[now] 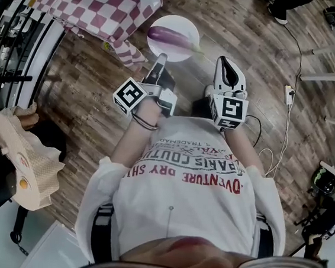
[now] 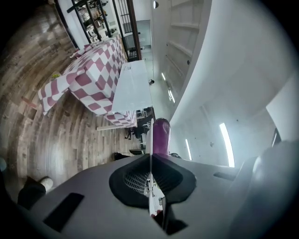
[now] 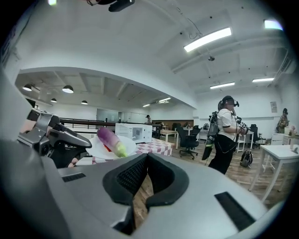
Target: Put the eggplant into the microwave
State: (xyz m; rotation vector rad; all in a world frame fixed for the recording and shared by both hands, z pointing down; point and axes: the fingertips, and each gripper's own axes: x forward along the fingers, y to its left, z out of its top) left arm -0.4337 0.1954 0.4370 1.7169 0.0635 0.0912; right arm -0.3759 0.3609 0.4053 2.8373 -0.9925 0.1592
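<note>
- Now the left gripper (image 1: 161, 58) is pinching the rim of the white plate (image 1: 176, 21), the eggplant (image 1: 170, 37) lying on it just ahead of its jaws
- the right gripper (image 1: 224, 62) is hovering beside it, jaws closed on nothing, the microwave (image 3: 133, 132) well ahead

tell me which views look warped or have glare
left gripper view: heavy fisheye, black corners, scene rolled sideways, eggplant still sharp; right gripper view: ceiling light strip blown out; head view: wood floor boards bend toward the edges.
</note>
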